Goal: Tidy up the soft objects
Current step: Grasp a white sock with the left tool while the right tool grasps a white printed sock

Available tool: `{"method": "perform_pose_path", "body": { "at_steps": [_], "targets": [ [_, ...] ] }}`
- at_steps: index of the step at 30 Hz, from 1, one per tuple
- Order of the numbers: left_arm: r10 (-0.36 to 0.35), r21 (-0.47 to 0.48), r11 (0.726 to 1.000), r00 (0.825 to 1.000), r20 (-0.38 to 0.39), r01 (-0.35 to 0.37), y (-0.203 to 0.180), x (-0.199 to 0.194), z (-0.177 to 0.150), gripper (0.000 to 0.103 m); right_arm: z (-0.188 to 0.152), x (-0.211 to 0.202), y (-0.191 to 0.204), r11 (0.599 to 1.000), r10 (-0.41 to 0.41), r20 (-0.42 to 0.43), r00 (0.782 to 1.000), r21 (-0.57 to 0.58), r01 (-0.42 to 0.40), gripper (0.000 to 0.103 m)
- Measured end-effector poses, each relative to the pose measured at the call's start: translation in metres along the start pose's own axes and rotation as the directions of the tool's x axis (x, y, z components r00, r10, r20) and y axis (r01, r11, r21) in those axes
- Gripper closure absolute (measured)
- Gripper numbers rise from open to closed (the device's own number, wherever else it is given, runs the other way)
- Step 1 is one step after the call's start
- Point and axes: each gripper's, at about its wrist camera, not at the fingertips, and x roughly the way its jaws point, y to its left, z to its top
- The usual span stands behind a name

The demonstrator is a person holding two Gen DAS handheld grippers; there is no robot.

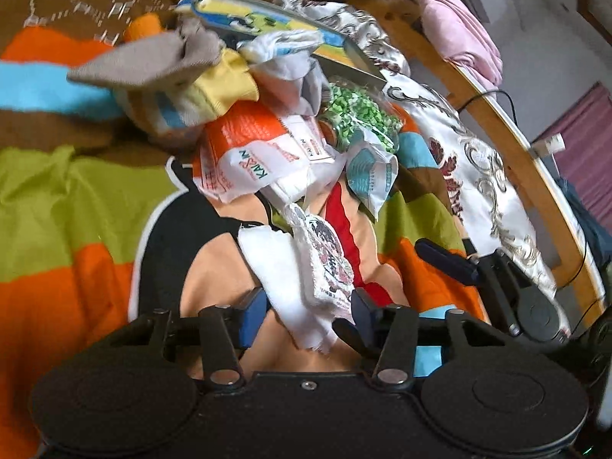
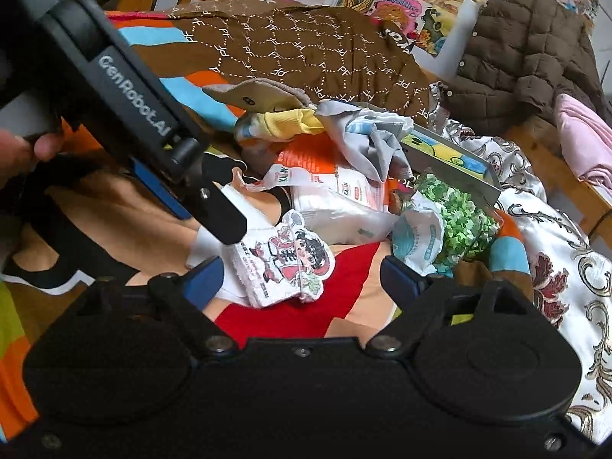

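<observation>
Soft objects [image 1: 267, 122] lie jumbled on the bed [image 1: 57, 191], nothing visibly sorted. The left gripper [image 1: 306, 302] has jaws spread around a white cloth [image 1: 279, 267]; the right gripper [image 2: 302, 271], jaws apart, holds nothing.

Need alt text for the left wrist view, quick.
The left tool is open, its blue fingers either side of a white cartoon-print cloth on a colourful bedspread. Behind lies a pile of socks, plastic bags and green confetti; the right tool sits at right.
</observation>
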Motion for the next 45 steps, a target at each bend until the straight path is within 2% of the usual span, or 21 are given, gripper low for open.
{"method": "perform_pose_path", "body": {
  "at_steps": [4, 9, 12, 16, 19, 25, 29, 31, 39, 43, 45],
  "targets": [
    [-0.028, -0.083, 0.996, 1.000, 0.005, 0.029, 0.009, 0.000, 0.001, 0.052, -0.002, 0.002, 0.004, 1.000, 0.002, -0.012, 1.000, 0.004, -0.002, 0.031],
    [-0.021, -0.109, 0.994, 1.000, -0.001, 0.020, 0.015, 0.001, -0.002, 0.052, -0.004, 0.005, -0.001, 1.000, 0.011, -0.016, 1.000, 0.026, -0.010, 0.040],
    [-0.022, -0.127, 0.992, 1.000, -0.003, 0.021, 0.018, 0.005, -0.002, 0.057, -0.003, 0.008, -0.003, 1.000, 0.014, -0.020, 1.000, 0.027, -0.013, 0.041],
    [-0.015, -0.152, 0.988, 1.000, -0.009, 0.013, 0.021, 0.008, -0.001, 0.068, -0.003, 0.008, -0.002, 1.000, -0.007, -0.013, 1.000, -0.004, 0.007, 0.042],
    [-0.012, -0.168, 0.986, 1.000, -0.007, 0.010, 0.025, 0.008, -0.002, 0.073, -0.004, 0.012, 0.001, 1.000, 0.012, -0.029, 1.000, -0.024, -0.013, 0.045],
    [0.012, -0.168, 0.986, 1.000, -0.011, -0.013, 0.024, 0.011, -0.003, 0.076, -0.004, 0.020, 0.006, 0.998, 0.012, -0.030, 0.999, -0.056, -0.014, 0.048],
    [0.035, -0.166, 0.986, 0.999, -0.014, -0.037, 0.023, 0.012, -0.004, 0.080, -0.004, 0.017, 0.014, 0.995, 0.009, -0.017, 1.000, -0.101, -0.011, 0.054],
    [0.052, -0.157, 0.986, 0.998, -0.018, -0.054, 0.023, 0.012, -0.004, 0.085, -0.003, 0.017, 0.015, 0.994, 0.015, -0.013, 1.000, -0.106, -0.016, 0.054],
    [0.071, -0.145, 0.987, 0.997, -0.028, -0.074, 0.021, 0.018, -0.003, 0.086, -0.006, 0.026, 0.024, 0.990, 0.015, -0.041, 0.999, -0.140, -0.021, 0.055],
    [0.087, -0.127, 0.988, 0.996, -0.029, -0.090, 0.016, 0.020, -0.003, 0.091, -0.006, 0.034, 0.024, 0.989, 0.001, -0.033, 0.999, -0.145, -0.006, 0.061],
    [0.093, -0.115, 0.989, 0.995, -0.027, -0.095, 0.015, 0.019, -0.003, 0.093, -0.007, 0.037, 0.024, 0.989, 0.002, -0.029, 1.000, -0.151, -0.006, 0.069]
  ]
}}
